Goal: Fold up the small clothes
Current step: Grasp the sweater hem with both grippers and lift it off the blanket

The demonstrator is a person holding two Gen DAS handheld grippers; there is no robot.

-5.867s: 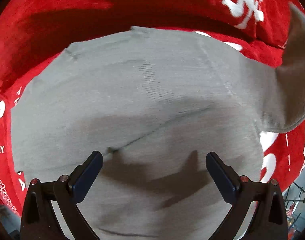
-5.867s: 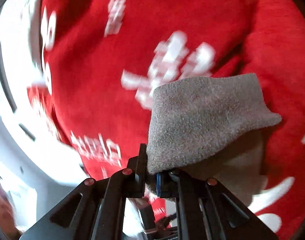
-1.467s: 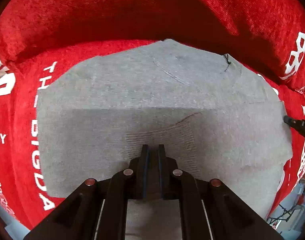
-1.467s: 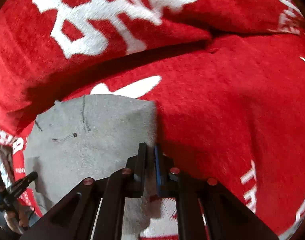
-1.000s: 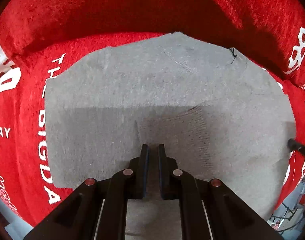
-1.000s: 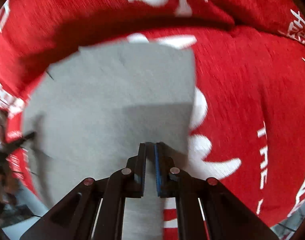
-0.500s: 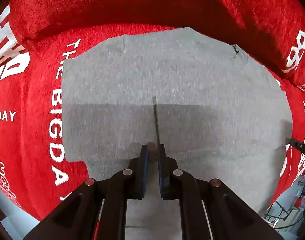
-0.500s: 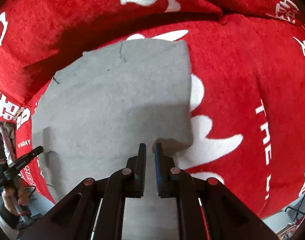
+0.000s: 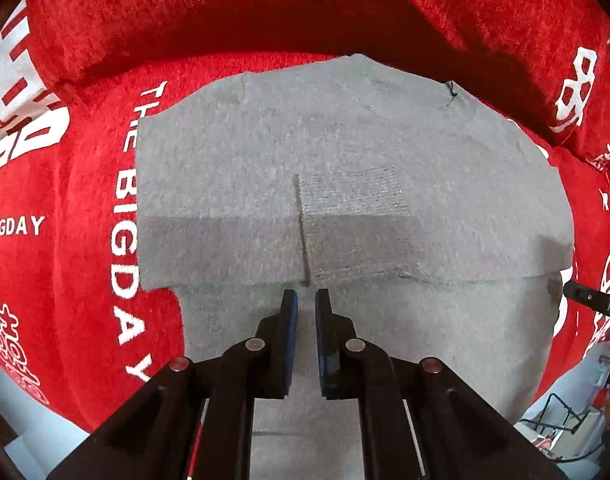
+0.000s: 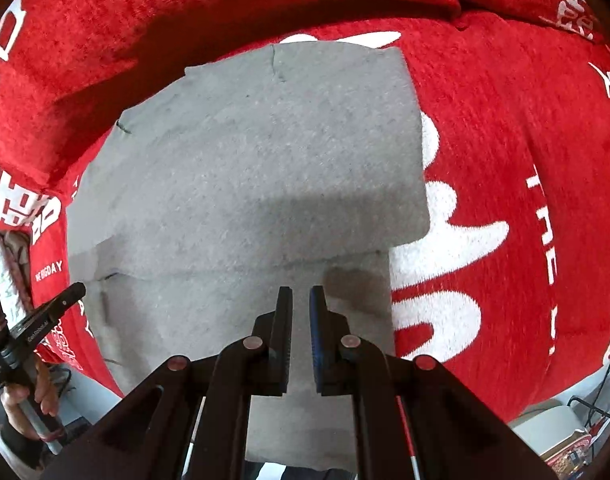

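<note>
The grey garment lies flat on the red cushion, its upper layer already folded over — both the left claw and the right claw hover just above its near edge, slightly apart and holding nothing. Next, I judge, comes re-gripping an edge for another fold. White lettering on the red reads "THE BIGDAY".
</note>
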